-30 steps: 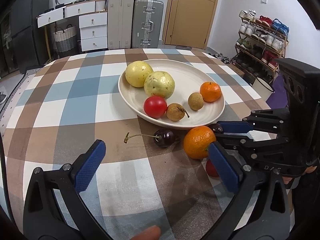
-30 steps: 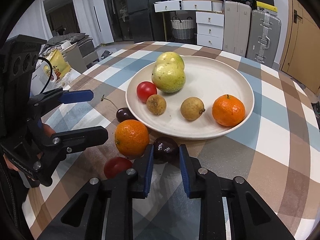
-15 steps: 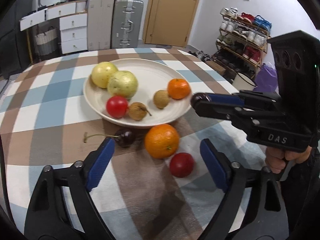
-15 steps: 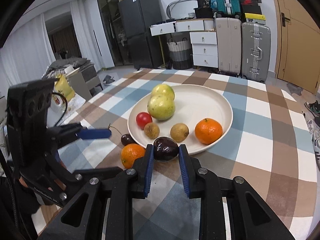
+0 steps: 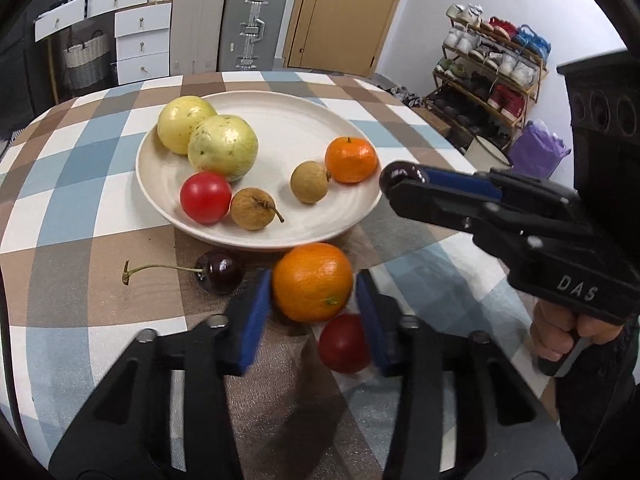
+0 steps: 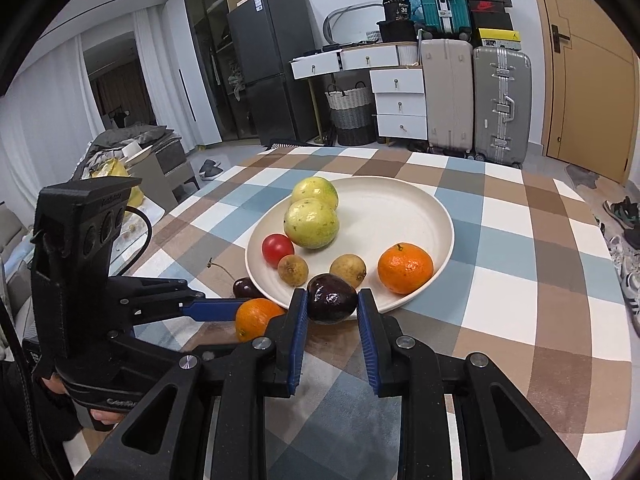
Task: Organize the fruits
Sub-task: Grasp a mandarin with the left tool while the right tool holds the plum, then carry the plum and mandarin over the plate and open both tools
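A white plate (image 5: pixel 304 128) holds two yellow-green guavas, a red tomato, two brown longans and a small orange. In front of it on the checked cloth lie a large orange (image 5: pixel 312 282), a dark cherry (image 5: pixel 220 276) with a stem and a red tomato (image 5: pixel 344 342). My left gripper (image 5: pixel 314 308) has its blue pads on both sides of the large orange. My right gripper (image 6: pixel 332 308) is shut on a dark purple fruit (image 6: pixel 331 298) and holds it raised at the plate's near rim (image 6: pixel 400 302); it also shows in the left wrist view (image 5: pixel 400 174).
The round table has a brown, blue and white checked cloth (image 6: pixel 520 260). Suitcases (image 6: pixel 500 100), white drawers and a fridge stand behind it. A shoe rack (image 5: pixel 492 68) stands to the right.
My left gripper moved forward and closed its pads in around the large orange. My right gripper lifted the dark purple fruit off the table and carried it up to the plate's rim.
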### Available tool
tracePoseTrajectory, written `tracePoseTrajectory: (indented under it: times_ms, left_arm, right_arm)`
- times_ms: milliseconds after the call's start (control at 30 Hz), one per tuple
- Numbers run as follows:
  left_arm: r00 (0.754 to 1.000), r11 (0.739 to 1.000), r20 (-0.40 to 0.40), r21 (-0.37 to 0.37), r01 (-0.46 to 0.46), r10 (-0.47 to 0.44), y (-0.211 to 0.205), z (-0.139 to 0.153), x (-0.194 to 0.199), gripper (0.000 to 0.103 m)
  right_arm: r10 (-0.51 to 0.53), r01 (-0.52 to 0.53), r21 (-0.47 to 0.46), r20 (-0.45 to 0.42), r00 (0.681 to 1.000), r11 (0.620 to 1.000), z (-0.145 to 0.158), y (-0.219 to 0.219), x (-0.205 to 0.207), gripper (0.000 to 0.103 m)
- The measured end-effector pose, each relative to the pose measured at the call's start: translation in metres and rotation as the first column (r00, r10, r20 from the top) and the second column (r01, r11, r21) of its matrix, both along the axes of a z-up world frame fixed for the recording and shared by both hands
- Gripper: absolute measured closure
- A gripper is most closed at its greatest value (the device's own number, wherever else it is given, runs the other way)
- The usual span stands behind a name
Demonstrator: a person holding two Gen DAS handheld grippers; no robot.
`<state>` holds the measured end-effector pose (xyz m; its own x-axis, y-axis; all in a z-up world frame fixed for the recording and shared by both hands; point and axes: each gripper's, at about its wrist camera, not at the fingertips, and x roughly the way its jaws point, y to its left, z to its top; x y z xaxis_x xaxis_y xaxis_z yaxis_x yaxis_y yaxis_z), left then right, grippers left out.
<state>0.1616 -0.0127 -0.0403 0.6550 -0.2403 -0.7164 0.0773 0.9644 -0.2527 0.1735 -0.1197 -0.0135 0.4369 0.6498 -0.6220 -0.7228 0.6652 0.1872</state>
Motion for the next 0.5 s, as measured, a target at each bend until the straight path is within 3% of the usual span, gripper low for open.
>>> tracePoseTrajectory:
  times_ms: [500]
  left_arm:
    - [0.994,1.000,0.111,0.008,0.009,-0.010,0.003,0.020,-0.019,0.066]
  right_arm:
    - [-0.020,0.020,0.020,0.003,1.000,1.000,0.000,-0.003,0.002,0.078]
